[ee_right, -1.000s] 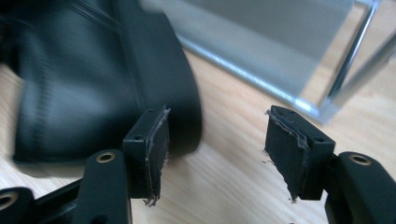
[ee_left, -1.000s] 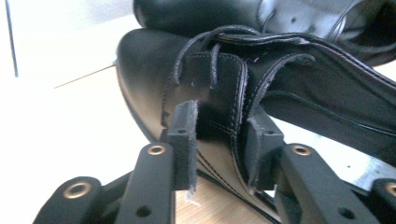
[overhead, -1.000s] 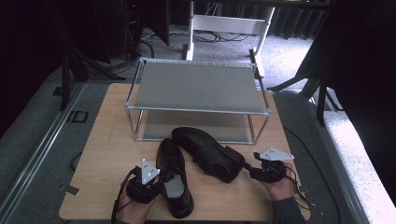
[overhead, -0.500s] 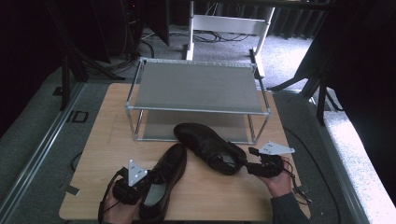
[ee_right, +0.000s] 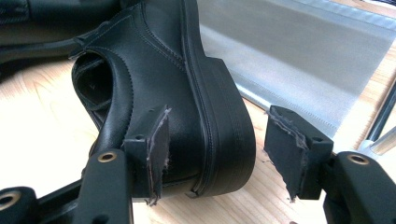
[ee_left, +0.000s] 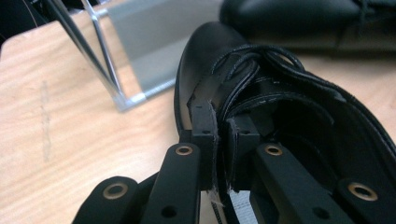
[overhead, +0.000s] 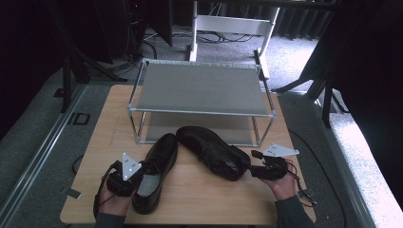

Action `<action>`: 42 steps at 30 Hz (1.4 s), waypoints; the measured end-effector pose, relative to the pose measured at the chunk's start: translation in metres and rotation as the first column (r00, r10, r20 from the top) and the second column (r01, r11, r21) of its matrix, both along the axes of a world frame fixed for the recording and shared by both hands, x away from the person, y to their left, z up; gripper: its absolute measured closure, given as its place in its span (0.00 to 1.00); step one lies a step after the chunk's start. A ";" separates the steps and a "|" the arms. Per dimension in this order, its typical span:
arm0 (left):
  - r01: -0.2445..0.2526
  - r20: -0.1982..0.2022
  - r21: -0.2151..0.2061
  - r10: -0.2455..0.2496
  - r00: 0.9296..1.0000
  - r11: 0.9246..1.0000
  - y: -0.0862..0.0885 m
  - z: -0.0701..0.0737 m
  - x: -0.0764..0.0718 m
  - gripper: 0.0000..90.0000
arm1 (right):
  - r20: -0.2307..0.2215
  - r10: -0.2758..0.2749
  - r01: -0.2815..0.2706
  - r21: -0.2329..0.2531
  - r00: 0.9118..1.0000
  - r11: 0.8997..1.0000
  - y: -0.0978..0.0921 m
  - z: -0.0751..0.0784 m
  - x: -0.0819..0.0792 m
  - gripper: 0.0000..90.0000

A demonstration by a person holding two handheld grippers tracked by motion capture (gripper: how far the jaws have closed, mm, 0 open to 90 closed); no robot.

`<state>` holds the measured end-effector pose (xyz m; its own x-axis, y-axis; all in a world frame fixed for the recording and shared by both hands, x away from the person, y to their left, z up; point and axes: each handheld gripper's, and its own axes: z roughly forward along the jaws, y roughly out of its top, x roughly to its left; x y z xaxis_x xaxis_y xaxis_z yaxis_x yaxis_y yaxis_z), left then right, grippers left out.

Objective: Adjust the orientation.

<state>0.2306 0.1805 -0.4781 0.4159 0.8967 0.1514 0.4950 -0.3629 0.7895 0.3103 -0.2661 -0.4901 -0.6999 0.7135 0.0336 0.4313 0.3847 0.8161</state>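
Two black leather lace-up shoes lie on the wooden table [overhead: 111, 123] in front of a metal shoe rack [overhead: 199, 88]. My left gripper [overhead: 139, 175] is shut on the left shoe [overhead: 159, 159], pinching the leather rim of its opening beside the laces [ee_left: 247, 63]; its jaws [ee_left: 222, 128] meet on that edge. The right shoe [overhead: 209, 149] lies slanted, toe toward the rack and heel toward my right gripper [overhead: 253, 167]. That gripper [ee_right: 224, 154] is open, its worn pads [ee_right: 156, 147] on either side of the shoe's heel [ee_right: 219, 116].
The rack has a grey mesh top shelf and a lower shelf [overhead: 166, 126] at table level, both bare. Its thin metal legs [ee_left: 105, 60] stand close behind the shoes. Carpeted floor with cables [overhead: 309, 152] lies beyond the table's right edge.
My left gripper has shifted left with the left shoe, swinging its heel leftward. The right gripper has edged in toward the right shoe's heel.
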 end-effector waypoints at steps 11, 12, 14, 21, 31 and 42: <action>0.013 0.059 0.064 -0.017 0.998 0.998 0.017 -0.004 0.043 0.93 | -0.028 0.043 -0.043 -0.017 0.999 0.999 0.008 -0.004 0.002 0.42; 0.013 0.055 0.062 -0.017 0.998 0.998 0.018 -0.006 0.044 0.92 | -0.015 0.036 -0.036 -0.034 0.999 0.999 0.010 -0.003 0.001 0.42; 0.006 0.036 0.063 -0.008 0.999 0.998 0.019 -0.012 0.044 0.89 | -0.008 0.037 -0.038 -0.049 0.999 0.998 0.013 -0.001 0.000 0.42; -0.022 0.039 -0.070 0.025 0.999 0.997 0.034 -0.012 0.033 0.57 | 0.041 0.109 -0.108 -0.031 0.993 0.994 0.028 0.014 -0.015 0.48; -0.039 0.068 -0.166 0.051 0.996 0.985 0.039 -0.005 0.018 0.51 | 0.064 0.250 -0.241 -0.121 0.966 0.963 0.071 0.017 -0.027 0.49; -0.036 0.045 -0.189 0.045 0.998 0.981 0.036 -0.011 0.020 0.51 | 0.036 0.296 -0.284 -0.200 0.954 0.938 0.094 0.003 -0.024 0.31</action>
<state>0.2504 0.2163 -0.4893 0.3746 0.9272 -0.0025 0.4653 -0.1857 0.8655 0.2864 -0.1724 -0.4869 -0.8734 0.4678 -0.1353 0.2263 0.6359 0.7378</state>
